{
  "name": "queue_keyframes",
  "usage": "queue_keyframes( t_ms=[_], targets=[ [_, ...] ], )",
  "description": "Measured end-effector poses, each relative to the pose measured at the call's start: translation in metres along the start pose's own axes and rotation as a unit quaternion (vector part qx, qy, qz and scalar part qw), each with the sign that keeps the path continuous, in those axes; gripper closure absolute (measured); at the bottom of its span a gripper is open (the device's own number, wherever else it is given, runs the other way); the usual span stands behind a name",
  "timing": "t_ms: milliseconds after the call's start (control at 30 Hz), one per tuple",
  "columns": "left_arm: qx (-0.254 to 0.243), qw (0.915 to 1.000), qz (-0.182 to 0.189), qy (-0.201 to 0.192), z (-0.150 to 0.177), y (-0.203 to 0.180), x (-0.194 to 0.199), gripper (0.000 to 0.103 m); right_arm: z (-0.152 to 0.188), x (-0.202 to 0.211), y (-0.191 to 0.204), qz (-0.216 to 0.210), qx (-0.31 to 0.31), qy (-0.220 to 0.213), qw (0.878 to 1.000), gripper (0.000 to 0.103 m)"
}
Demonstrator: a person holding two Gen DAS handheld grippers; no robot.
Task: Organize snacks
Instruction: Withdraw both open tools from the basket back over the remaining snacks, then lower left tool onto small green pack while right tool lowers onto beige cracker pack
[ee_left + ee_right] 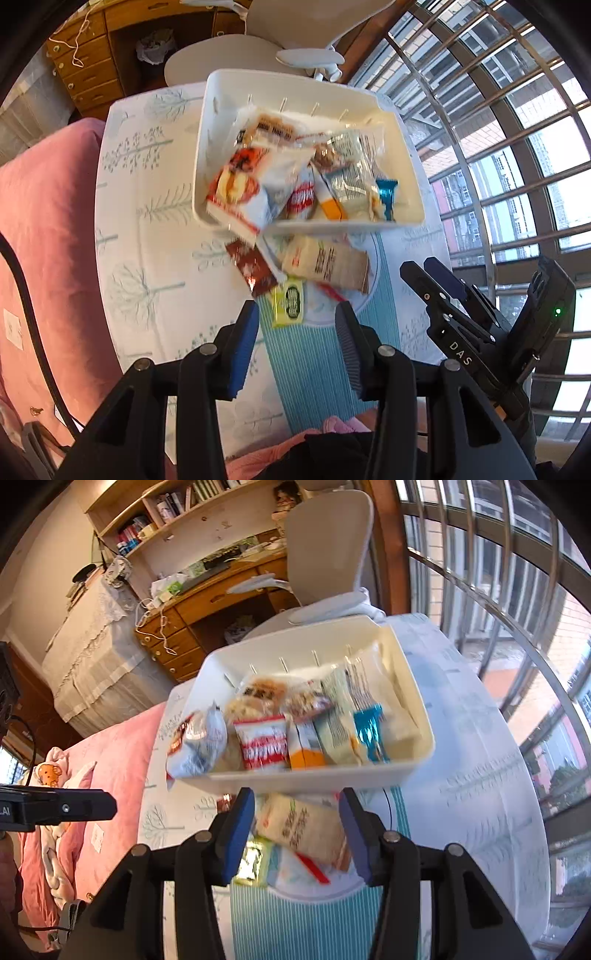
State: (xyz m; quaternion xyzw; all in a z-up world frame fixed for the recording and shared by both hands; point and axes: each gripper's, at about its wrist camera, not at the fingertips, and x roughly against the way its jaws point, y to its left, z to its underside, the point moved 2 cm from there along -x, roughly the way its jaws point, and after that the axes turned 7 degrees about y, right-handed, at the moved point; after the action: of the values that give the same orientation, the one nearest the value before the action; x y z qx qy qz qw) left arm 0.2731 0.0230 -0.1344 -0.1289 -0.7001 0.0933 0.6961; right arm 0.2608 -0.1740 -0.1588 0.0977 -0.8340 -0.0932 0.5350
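Both grippers hover over the desk (pixel 122 206), its white cloth printed with pale trees. The left gripper (pixel 297 345) stands wide, blue pads well apart, nothing between them. The right gripper (pixel 297 836) is wide as well and grips nothing; in the left view it shows at the right (pixel 439 284), its black fingers tilted, and from there I cannot tell its spread.

The white rectangular plastic bin (pixel 306 83) (pixel 306 779) sits on the desk ahead of both, packed with snack packets: a red-and-white bag (pixel 264 746), an orange-ended packet (pixel 304 747) beside it, a teal-foil wrapped bar (pixel 369 731) to the right, and a silver-and-red pouch (pixel 240 192) hanging over the near-left rim.

Outside the bin, just in front of its near wall, loose snacks lie on the cloth: a cream-coloured wafer packet (pixel 327 264) (pixel 303 825), a dark red sachet (pixel 253 267) to its left, and a small yellow-green packet (pixel 290 302) (pixel 255 860) nearest the left gripper. A teal striped mat (pixel 306 365) lies under the fingers.
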Motion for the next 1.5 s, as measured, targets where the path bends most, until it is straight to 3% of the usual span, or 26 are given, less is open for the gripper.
queue_keyframes(
  t_ms=[200, 433, 800, 1100, 1500],
  targets=[
    [-0.010, 0.9997, 0.020, 0.005, 0.024, 0.008, -0.011, 0.059, 0.035, 0.005, 0.001, 0.028, -0.011, 0.003, 1.000, 0.048],
    [-0.009, 0.9996, 0.026, -0.008, 0.042, 0.011, -0.021, 0.050, 0.065, 0.004, 0.005, 0.052, 0.016, 0.011, 0.998, 0.043],
    [0.037, 0.9989, 0.000, -0.030, 0.059, 0.008, -0.048, 0.034, 0.073, -0.007, 0.006, 0.058, 0.140, 0.025, 0.988, 0.042],
    [0.097, 0.9940, -0.025, -0.043, 0.065, -0.007, -0.079, 0.028, 0.068, -0.014, -0.005, 0.047, 0.264, 0.028, 0.963, 0.035],
    [0.162, 0.9837, -0.064, -0.043, 0.061, -0.017, -0.116, 0.021, 0.063, -0.035, -0.011, 0.018, 0.401, 0.025, 0.915, 0.028]
  ],
)
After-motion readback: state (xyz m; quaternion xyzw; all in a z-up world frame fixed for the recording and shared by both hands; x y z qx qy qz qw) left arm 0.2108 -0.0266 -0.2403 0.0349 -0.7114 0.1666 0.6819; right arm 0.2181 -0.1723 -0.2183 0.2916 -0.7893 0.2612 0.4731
